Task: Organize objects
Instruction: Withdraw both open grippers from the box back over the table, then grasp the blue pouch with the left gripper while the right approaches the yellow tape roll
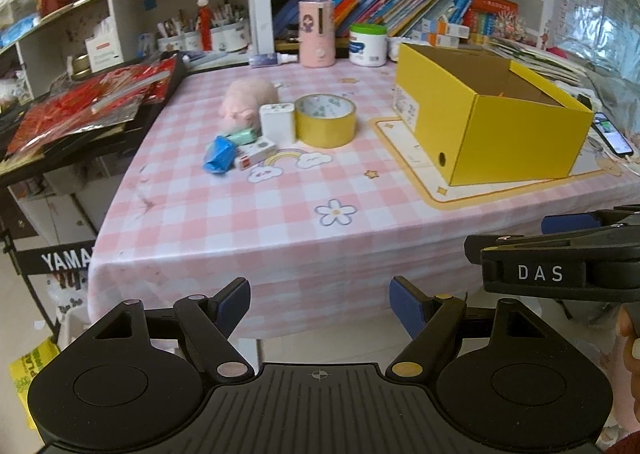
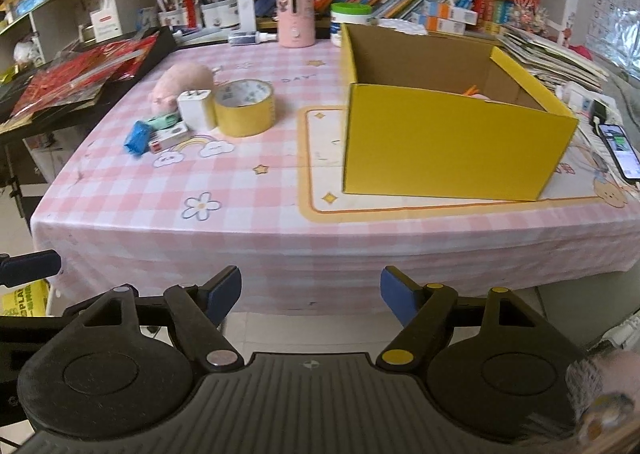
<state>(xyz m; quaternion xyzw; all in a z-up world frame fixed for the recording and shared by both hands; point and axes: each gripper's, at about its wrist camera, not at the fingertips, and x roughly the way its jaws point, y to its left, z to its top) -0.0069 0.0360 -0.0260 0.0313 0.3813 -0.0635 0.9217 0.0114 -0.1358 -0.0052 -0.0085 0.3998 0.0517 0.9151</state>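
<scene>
An open yellow cardboard box (image 1: 504, 122) (image 2: 452, 142) stands on the right of the pink checked table, with something orange and pink just showing inside. To its left lies a cluster: a roll of yellow tape (image 1: 325, 120) (image 2: 245, 107), a white charger (image 1: 277, 122) (image 2: 195, 108), a pink plush pig (image 1: 250, 98) (image 2: 180, 84), a blue crumpled packet (image 1: 219, 155) (image 2: 138, 138), a mint green item (image 1: 240, 133) (image 2: 164, 121) and a small white box (image 1: 254, 153) (image 2: 170, 136). My left gripper (image 1: 320, 304) and right gripper (image 2: 311, 292) both stand open and empty, off the table's front edge.
A phone (image 2: 618, 150) lies right of the box on a charging cable. A pink canister (image 1: 316, 34) and a white tub (image 1: 368, 44) stand at the back. Shelves with books and pen cups rise behind. A black stand with red packets (image 1: 92, 102) is on the left.
</scene>
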